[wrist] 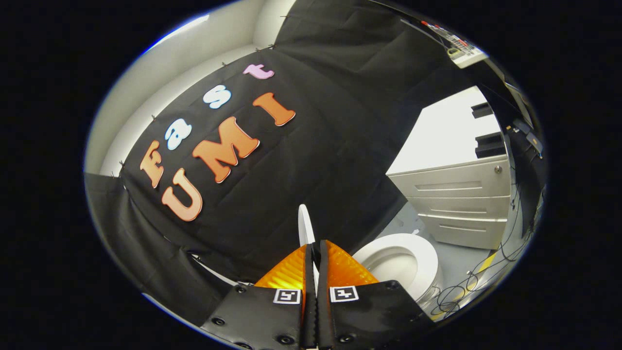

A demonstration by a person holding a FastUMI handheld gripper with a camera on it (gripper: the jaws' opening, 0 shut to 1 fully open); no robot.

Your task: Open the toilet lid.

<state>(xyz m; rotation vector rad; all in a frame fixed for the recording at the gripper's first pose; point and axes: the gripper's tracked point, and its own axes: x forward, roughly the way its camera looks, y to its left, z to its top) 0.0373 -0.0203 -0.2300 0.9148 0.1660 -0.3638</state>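
Your tongs [315, 253] are pinched narrow on the thin edge of the toilet lid [305, 226], which stands raised on edge between the fingers and pokes out just beyond them, with the open toilet bowl [406, 262] below and to the right. The grip looks slim, only the rim of the lid between the pads, so it could slip out if you twist or pull sideways. Should you let go before the lid is past upright, it will likely fall and slam onto the seat. The black cloth wall [311, 146] hangs close behind; pushing on hard could press the lid into it.
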